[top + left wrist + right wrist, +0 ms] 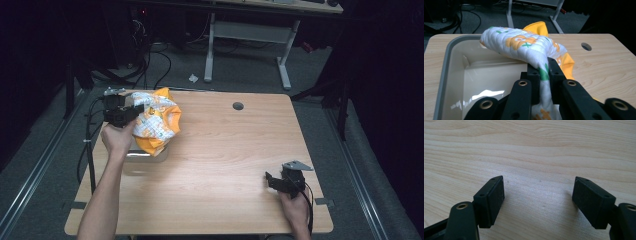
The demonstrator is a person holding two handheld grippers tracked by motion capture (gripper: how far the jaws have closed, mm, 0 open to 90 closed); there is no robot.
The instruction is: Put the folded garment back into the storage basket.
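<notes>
High view: left tongs (131, 109) held up over the worktop's (235, 165) far-left area, clamped on a quilted cloth (156, 122), white with orange and green print, orange lining; cloth bunched and hanging from the jaws, above a shallow grey tray (147, 156) mostly hidden under it; left hand (118, 137) grips the tool from below, forearm running straight up from the bottom edge along the worktop's left side; right tongs (272, 181) low at the near-right part of the worktop, pointing left, grey three-cornered plate on top, right hand (295, 210) wrapped round the handle, wrist at the bottom edge, well apart from the cloth.

Left gripper view: jaws closed tight on a fold of the cloth (524, 46); rest of it arches up and over the tray's (446, 70) cream interior; orange side drapes to the right toward the worktop (604, 65).

Right gripper view: jaws spread wide, nothing between them, bare wood worktop (536, 152) just below.
</notes>
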